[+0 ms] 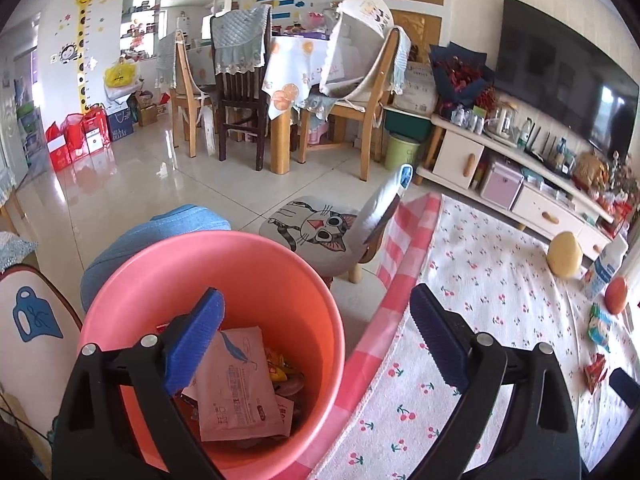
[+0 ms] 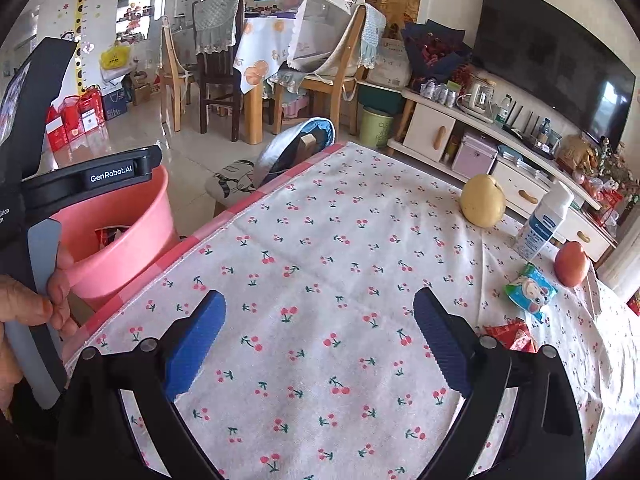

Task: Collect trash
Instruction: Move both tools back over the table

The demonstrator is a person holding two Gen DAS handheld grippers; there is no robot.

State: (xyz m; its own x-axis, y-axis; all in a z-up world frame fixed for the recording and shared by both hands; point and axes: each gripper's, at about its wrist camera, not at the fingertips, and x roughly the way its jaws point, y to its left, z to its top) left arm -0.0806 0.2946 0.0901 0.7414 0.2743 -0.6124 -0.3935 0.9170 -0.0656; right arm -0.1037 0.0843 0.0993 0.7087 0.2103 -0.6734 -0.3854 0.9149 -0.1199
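Left gripper [image 1: 316, 332] hangs over the pink bin [image 1: 248, 256], jaws spread, nothing held; wrappers [image 1: 240, 384] lie inside. Right gripper [image 2: 320, 340] is low over the cherry tablecloth [image 2: 320, 240], jaws also wide apart, empty, pointing along the table. Trash left, we judge: the green snack packet [image 2: 530, 286] and red wrapper [image 2: 516, 338], both at the right near the apple [image 2: 572, 264]. We'd swing the right gripper there, come in flat, pinch the wrapper's raised edge; its shape is partly hidden, so hard to call.
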